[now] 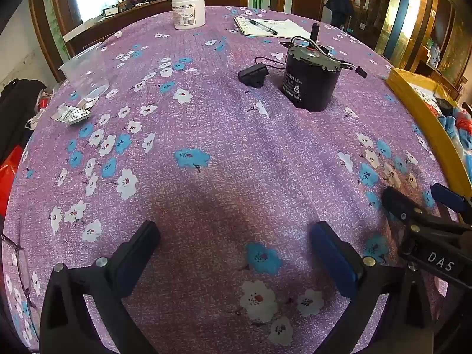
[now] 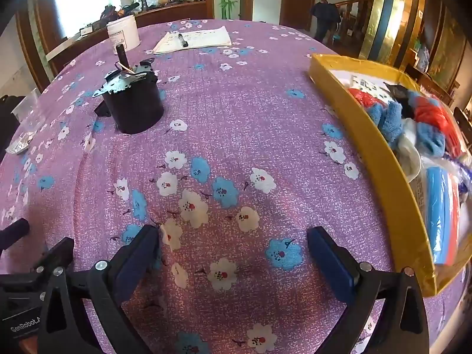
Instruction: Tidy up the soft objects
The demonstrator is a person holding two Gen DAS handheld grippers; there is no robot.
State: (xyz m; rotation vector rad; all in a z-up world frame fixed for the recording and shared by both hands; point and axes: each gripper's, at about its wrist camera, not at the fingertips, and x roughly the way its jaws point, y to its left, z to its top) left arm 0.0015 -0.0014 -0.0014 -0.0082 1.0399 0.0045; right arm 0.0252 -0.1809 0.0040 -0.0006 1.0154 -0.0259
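Observation:
A yellow box (image 2: pixel 368 147) stands at the table's right edge and holds several soft things: blue cloths (image 2: pixel 392 118), red fabric (image 2: pixel 433 115), white fabric (image 2: pixel 410 147) and a blue and red pack (image 2: pixel 442 215). In the left wrist view only the box's rim (image 1: pixel 419 109) shows at the right. My left gripper (image 1: pixel 236 236) hovers open over bare floral tablecloth with nothing between its fingers. My right gripper (image 2: pixel 233 239) is also open and empty, just left of the box. The right gripper's fingers (image 1: pixel 401 203) show at the right of the left wrist view.
A black motor (image 1: pixel 309 79) with a wire and a small black part (image 1: pixel 253 75) stands mid-table. Farther back are a white jar (image 1: pixel 188 10) and a notepad with a pen (image 1: pixel 265 26). A clear cup (image 1: pixel 85 70) and foil wrappers (image 1: pixel 70 115) lie at the left edge.

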